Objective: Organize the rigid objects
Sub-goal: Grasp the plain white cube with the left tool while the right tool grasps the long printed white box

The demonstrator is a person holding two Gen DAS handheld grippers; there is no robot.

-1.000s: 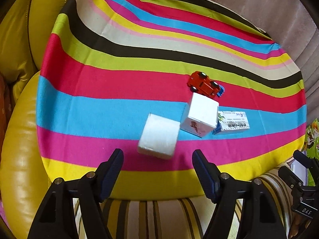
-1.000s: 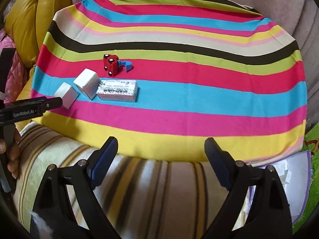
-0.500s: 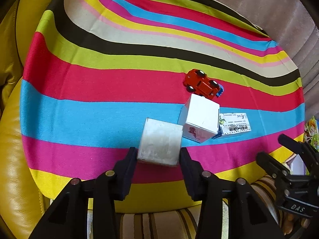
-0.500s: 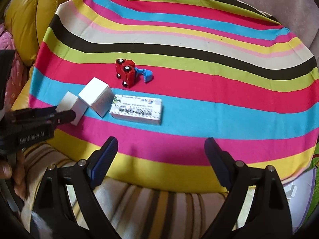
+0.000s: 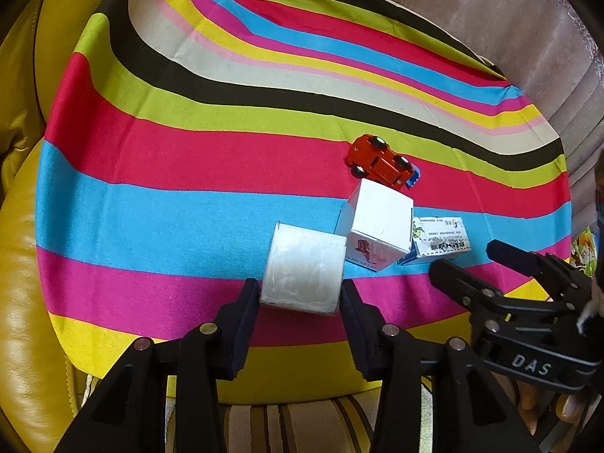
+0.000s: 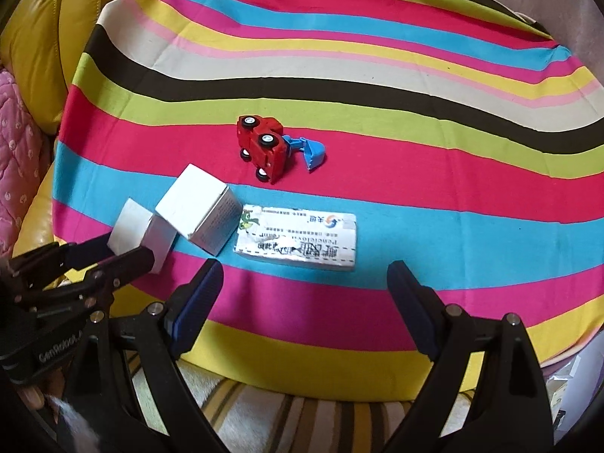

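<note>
On a striped cloth (image 5: 188, 173) lie a small white cube box (image 5: 304, 270), a taller white box (image 5: 379, 226), a flat printed carton (image 5: 441, 239) and a red toy digger (image 5: 381, 160) with a blue scoop. My left gripper (image 5: 300, 302) is shut on the small white cube box, its pads against both sides. In the right wrist view the same cube box (image 6: 139, 234) sits between the left fingers (image 6: 128, 260). My right gripper (image 6: 305, 302) is open and empty, just in front of the flat carton (image 6: 298, 239), with the taller box (image 6: 200, 213) and digger (image 6: 264, 147) beyond.
The cloth covers a round seat beside yellow leather cushions (image 5: 22, 302). A striped fabric (image 6: 302, 415) lies below the cloth's near edge. A grey upholstered back (image 5: 490, 11) rises behind. The right gripper body (image 5: 528, 302) shows at the right of the left wrist view.
My left gripper moved forward and closed on the small white cube box. My right gripper advanced toward the flat carton and stayed open.
</note>
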